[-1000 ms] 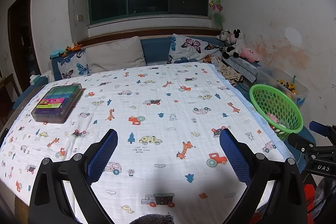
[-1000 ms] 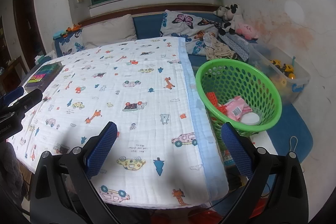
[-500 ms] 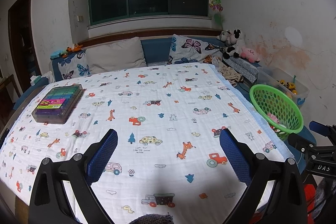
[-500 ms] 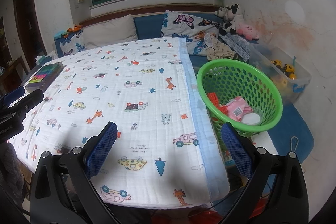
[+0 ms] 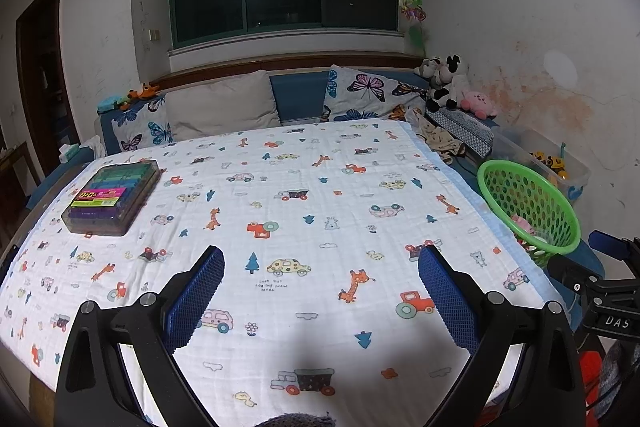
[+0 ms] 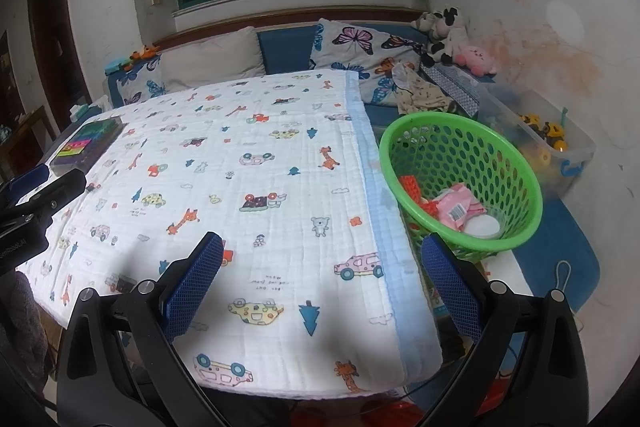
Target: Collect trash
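Observation:
A green perforated basket (image 6: 460, 183) stands beside the bed's right edge; it also shows in the left wrist view (image 5: 528, 211). It holds a pink wrapper (image 6: 458, 211), a red piece (image 6: 412, 187) and a white round lid (image 6: 484, 227). My left gripper (image 5: 320, 291) is open and empty above the near part of the bed. My right gripper (image 6: 322, 283) is open and empty above the bed's near right corner, left of the basket. I see no loose trash on the blanket.
A white cartoon-print blanket (image 5: 304, 227) covers the bed. A clear case of colored items (image 5: 112, 199) lies at its left. Pillows (image 5: 224, 107), plush toys (image 5: 444, 83) and a clear toy bin (image 6: 552, 143) line the back and right. A blue mat (image 6: 560, 247) lies on the floor.
Both views shift only slightly. The right gripper has drifted a little, so the basket sits marginally lower and nearer. Both grippers stay open and empty.

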### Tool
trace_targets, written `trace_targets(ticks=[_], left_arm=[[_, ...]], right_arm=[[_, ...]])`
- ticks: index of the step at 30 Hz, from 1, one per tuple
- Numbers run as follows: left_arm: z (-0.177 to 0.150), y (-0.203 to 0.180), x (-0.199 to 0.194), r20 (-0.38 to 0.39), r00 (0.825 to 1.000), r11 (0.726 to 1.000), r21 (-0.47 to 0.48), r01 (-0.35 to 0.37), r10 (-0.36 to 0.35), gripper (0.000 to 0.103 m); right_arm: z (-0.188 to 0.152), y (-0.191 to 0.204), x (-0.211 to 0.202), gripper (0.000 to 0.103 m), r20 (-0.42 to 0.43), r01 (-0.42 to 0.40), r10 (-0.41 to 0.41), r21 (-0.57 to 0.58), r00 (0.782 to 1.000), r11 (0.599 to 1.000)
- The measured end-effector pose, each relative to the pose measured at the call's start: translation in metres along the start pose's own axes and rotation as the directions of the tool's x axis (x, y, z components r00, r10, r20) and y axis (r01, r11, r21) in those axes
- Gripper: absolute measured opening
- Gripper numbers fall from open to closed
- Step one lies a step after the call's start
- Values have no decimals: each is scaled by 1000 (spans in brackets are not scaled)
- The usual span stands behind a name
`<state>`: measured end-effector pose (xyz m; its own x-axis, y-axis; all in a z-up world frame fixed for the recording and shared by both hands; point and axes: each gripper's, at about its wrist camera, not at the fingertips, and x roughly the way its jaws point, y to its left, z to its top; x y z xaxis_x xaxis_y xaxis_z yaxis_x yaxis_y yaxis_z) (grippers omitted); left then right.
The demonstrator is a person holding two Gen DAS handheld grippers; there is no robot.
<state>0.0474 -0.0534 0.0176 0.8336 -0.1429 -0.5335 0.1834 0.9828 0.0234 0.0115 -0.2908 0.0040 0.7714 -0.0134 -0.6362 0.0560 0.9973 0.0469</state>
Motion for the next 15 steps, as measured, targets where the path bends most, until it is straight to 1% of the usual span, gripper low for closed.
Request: trace_targets(ticks=[15], left_arm=[[-2,2,2,-1,1000,1000,-10,-20,20,94]], right_arm=[[-1,0,6,98,-4,-23,23,-6,1000,1000]])
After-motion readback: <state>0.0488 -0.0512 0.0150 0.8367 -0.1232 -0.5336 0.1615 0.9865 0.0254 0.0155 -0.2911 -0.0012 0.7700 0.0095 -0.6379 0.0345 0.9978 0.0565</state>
